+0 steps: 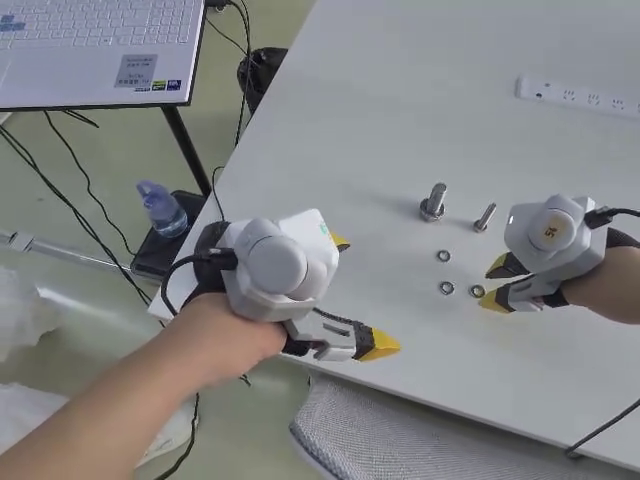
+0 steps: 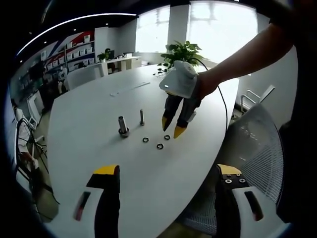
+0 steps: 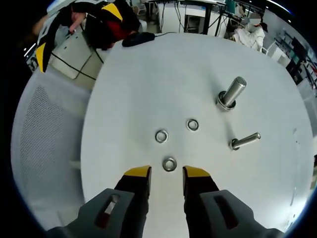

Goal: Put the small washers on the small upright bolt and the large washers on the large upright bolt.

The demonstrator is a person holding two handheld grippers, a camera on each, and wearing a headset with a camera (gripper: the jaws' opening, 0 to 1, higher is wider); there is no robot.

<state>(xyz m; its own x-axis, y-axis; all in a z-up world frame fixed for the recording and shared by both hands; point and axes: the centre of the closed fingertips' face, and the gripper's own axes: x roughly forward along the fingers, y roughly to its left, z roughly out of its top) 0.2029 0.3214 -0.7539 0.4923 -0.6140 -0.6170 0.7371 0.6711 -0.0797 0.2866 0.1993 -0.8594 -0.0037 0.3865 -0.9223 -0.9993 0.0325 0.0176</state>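
Note:
On the white table (image 1: 400, 110) stand a large upright bolt (image 1: 434, 202) (image 3: 230, 94) and a thinner small bolt (image 1: 485, 217) (image 3: 244, 141). Three loose washers lie in front of them (image 1: 443, 256) (image 1: 446, 288) (image 1: 477, 292). My right gripper (image 1: 493, 285) (image 3: 167, 173) is open with a narrow gap, tips low over the table. The nearest washer (image 3: 169, 163) lies just ahead of the gap. The other two washers (image 3: 161, 135) (image 3: 192, 124) lie further on. My left gripper (image 1: 362, 293) (image 2: 167, 171) hovers open and empty near the table's front edge, well left of the washers (image 2: 160, 146).
A white power strip (image 1: 575, 97) lies at the table's far right. A laptop (image 1: 100, 50) on a stand and a water bottle (image 1: 160, 208) are off the table to the left. A mesh chair (image 1: 380, 430) stands below the front edge.

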